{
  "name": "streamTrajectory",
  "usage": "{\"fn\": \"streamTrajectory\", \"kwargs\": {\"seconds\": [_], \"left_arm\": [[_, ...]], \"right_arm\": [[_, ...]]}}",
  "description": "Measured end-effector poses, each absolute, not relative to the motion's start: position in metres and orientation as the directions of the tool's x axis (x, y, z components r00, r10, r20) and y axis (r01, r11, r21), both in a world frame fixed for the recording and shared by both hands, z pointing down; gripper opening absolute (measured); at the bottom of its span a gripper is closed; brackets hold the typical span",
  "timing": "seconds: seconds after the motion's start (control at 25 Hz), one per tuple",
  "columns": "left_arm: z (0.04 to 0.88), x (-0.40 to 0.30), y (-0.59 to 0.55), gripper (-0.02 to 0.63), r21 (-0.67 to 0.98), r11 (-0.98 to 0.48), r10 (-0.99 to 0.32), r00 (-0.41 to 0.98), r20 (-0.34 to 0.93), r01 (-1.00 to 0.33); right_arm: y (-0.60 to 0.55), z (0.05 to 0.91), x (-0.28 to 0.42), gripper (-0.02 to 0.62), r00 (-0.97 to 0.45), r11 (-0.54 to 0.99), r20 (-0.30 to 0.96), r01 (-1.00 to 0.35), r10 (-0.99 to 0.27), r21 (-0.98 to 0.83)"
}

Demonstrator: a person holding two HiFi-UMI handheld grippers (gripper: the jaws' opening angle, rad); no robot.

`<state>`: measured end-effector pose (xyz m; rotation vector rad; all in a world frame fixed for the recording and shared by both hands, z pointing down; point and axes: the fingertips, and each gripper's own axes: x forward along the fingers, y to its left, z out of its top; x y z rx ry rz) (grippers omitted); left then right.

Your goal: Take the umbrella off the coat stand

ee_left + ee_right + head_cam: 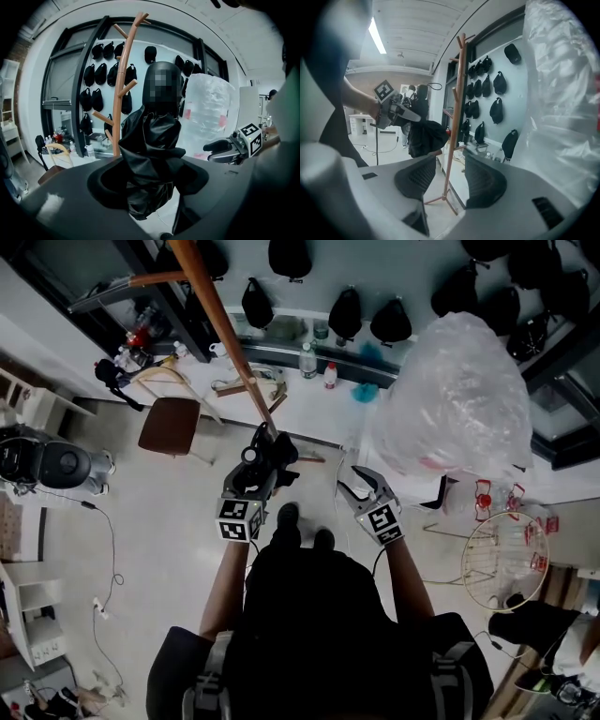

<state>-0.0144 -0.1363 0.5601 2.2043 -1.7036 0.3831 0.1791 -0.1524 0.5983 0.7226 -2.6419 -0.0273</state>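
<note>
A black folded umbrella (279,450) sits bunched between the jaws of my left gripper (261,457), which is shut on it. In the left gripper view the umbrella (152,150) fills the gap between the dark jaws of the left gripper (150,183). The brown wooden coat stand (230,329) rises just beyond it, and its pole (121,89) stands apart from the umbrella. My right gripper (364,482) hangs open and empty to the right. Its own view looks past its jaws (446,180) at the stand (457,117), with the umbrella (423,136) to the left.
A big clear plastic bag (455,399) bulges at the right. Black bags (345,313) hang on the back wall above a counter (309,413) with bottles. A brown chair (173,425) stands left of the stand. A wire basket (502,563) sits at the lower right.
</note>
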Motion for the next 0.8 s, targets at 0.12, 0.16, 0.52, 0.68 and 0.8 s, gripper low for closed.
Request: {"fn": "streamTrajectory", "kwargs": {"seconds": [0.12, 0.16, 0.52, 0.68, 0.8], "left_arm": [[0.563, -0.011, -0.131, 0.256, 0.096, -0.214, -0.881, 0.235, 0.410, -0.972], [0.564, -0.010, -0.130, 0.256, 0.096, -0.208, -0.882, 0.229, 0.411, -0.973], [0.568, -0.001, -0.124, 0.256, 0.100, -0.176, -0.885, 0.202, 0.420, -0.979], [0.568, 0.000, -0.122, 0.256, 0.099, -0.167, -0.885, 0.193, 0.424, -0.981], [0.568, -0.002, -0.121, 0.256, 0.101, -0.159, -0.887, 0.187, 0.423, -0.982]], "right_arm": [[-0.153, 0.601, 0.184, 0.196, -0.790, 0.872, 0.378, -0.475, -0.482, 0.118], [-0.154, 0.601, 0.186, 0.196, -0.791, 0.874, 0.381, -0.472, -0.478, 0.117], [-0.161, 0.608, 0.188, 0.196, -0.795, 0.892, 0.414, -0.436, -0.443, 0.117], [-0.162, 0.608, 0.185, 0.196, -0.803, 0.899, 0.412, -0.421, -0.430, 0.117], [-0.164, 0.607, 0.183, 0.195, -0.806, 0.901, 0.411, -0.417, -0.426, 0.117]]}}
